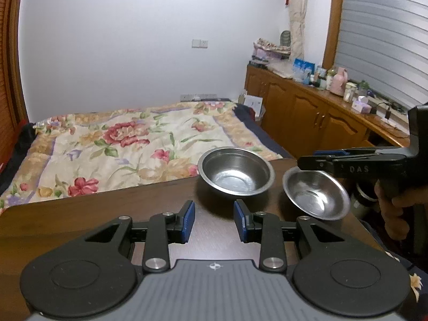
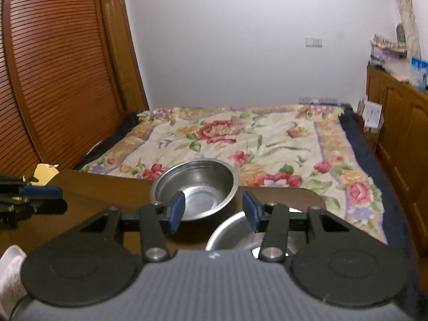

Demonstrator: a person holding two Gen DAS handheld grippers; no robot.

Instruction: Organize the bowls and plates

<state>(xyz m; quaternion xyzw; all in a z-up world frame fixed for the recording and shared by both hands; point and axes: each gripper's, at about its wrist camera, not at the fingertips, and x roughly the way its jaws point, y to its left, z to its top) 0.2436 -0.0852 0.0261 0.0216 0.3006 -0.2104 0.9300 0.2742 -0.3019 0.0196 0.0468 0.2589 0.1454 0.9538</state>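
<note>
Two steel bowls sitting on a dark wooden table [image 1: 112,200], beyond it a bed with a floral quilt [image 1: 128,144]. Larger bowl [image 1: 236,170] resting upright just ahead of the left gripper [image 1: 214,220] and slightly to its right, not touching it. Left gripper hovering low over the tabletop, blue pads [image 1: 189,214] standing apart, gripping nothing. Smaller bowl [image 1: 315,193] lying directly below the right gripper [image 2: 213,214], tilted, just beside the larger bowl. Right gripper spreading wide, blue pads [image 2: 178,208] empty, one framing the larger bowl's near rim. Holding the right gripper's handle from below, a hand [image 1: 398,208]. Contact between right gripper and smaller bowl: cannot tell.
</note>
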